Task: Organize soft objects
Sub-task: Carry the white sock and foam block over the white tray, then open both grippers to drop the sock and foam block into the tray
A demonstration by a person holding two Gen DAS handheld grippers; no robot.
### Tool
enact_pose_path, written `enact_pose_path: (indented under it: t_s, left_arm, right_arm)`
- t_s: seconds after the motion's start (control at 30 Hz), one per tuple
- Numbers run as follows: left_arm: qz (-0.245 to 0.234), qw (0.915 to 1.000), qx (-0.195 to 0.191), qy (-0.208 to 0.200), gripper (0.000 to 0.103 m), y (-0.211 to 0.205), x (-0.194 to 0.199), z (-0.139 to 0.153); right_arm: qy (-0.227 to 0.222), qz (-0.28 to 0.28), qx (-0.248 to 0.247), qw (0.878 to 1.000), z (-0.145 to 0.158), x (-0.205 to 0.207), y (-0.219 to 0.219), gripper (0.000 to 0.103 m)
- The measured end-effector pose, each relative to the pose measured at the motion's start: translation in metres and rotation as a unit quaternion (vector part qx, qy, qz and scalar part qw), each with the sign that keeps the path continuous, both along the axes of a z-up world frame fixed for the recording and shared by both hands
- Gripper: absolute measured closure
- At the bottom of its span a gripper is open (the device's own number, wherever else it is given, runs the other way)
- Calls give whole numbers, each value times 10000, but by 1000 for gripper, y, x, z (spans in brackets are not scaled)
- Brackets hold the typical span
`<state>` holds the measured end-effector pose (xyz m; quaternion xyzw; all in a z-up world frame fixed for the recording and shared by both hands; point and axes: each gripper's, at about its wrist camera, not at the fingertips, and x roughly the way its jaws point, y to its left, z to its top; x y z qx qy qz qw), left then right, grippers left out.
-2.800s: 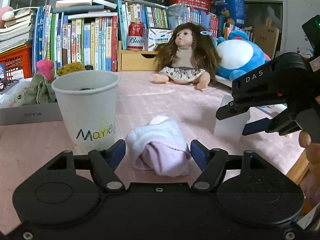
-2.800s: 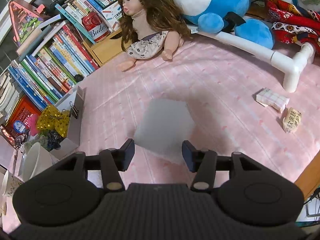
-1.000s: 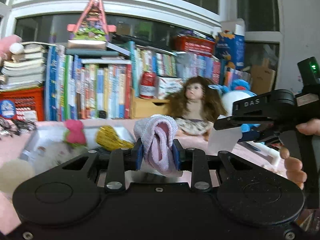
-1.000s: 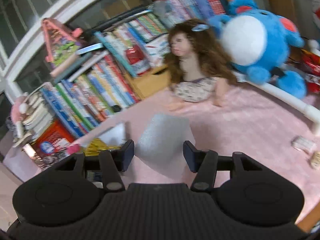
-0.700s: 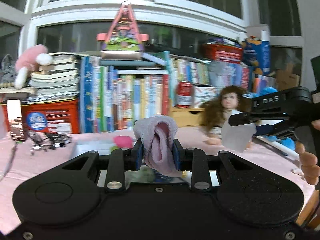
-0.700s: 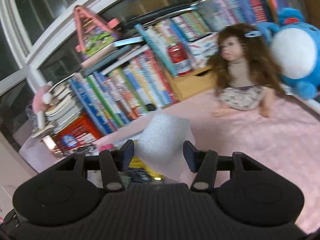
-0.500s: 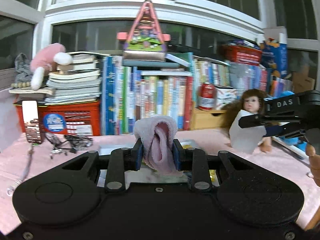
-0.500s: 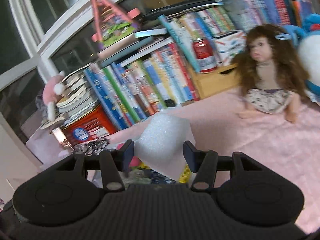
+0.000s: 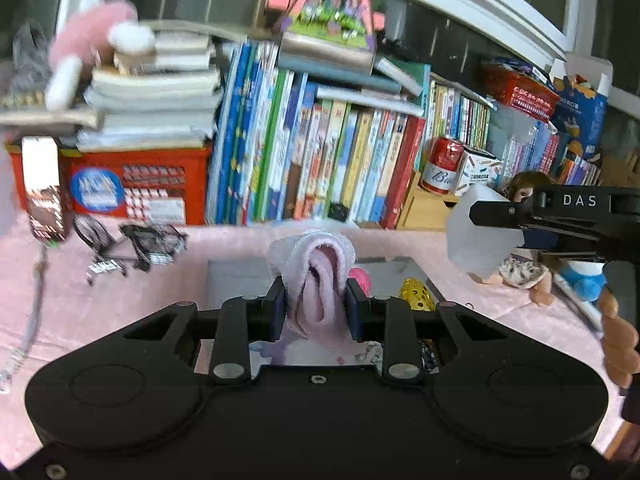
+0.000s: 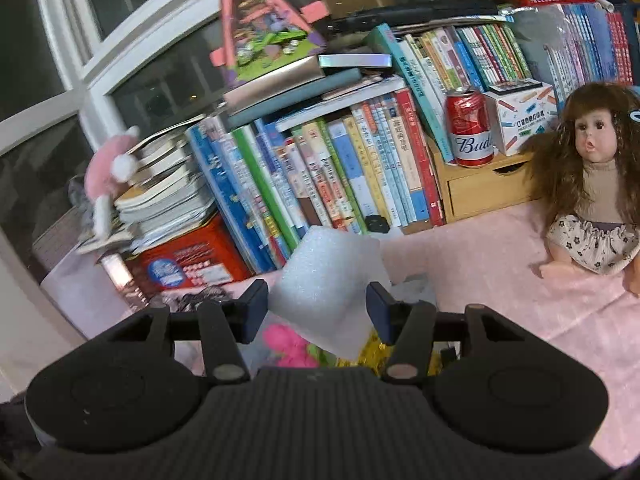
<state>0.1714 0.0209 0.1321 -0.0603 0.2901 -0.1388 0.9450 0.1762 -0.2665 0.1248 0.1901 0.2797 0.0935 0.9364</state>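
1. Left gripper has its blue pads pressed in on a rolled sock, which is squeezed narrow between them.
2. That sock is pale lilac outside with a pinker lining showing at the folded mouth (fuzzy, terry-like), and it stands upright above the fingers, held in the air over a grey box.
3. Right gripper pinches a white foam block between its two dark blue pads; the same tool shows in the left camera at the right edge, gripped by the person's right hand.
4. This foam block is coarse and grainy, with flat faces and blunt corners, tilted so one corner points down toward the box contents.
5. Below both held things the box holds a pink plush piece and a yellow shiny item.
6. Behind, a row of upright books lines the pink tablecloth, with a red can on a small wooden drawer and a long-haired doll seated to the right.
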Motion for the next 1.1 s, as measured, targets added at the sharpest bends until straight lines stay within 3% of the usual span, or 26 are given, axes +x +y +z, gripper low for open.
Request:
enact_pose_path:
  t_s: [0.13,0.4,0.7,0.83,1.1]
  left_arm:
    - [130,9995,-164,256,75,12,34,-9]
    - [181,9968,-186,754,75,12,86,-43]
    - [100,9945,124,1036,74,0,116,-71]
    - [80,9924,62,1228,74,1,125,-77]
    - [14,9871,538,1506,73,-6,137,-83]
  right_arm:
    - [365,48,323,9988,-12,28,-3,45]
    - [589,-17,306,9978,-39,63,11,45]
    - [920,-64,89,9957,-64,91,25,44]
    - [1073,-45,100,9942,-75,97,26,44]
    - [1388,3,118,9903,-92,104,27,45]
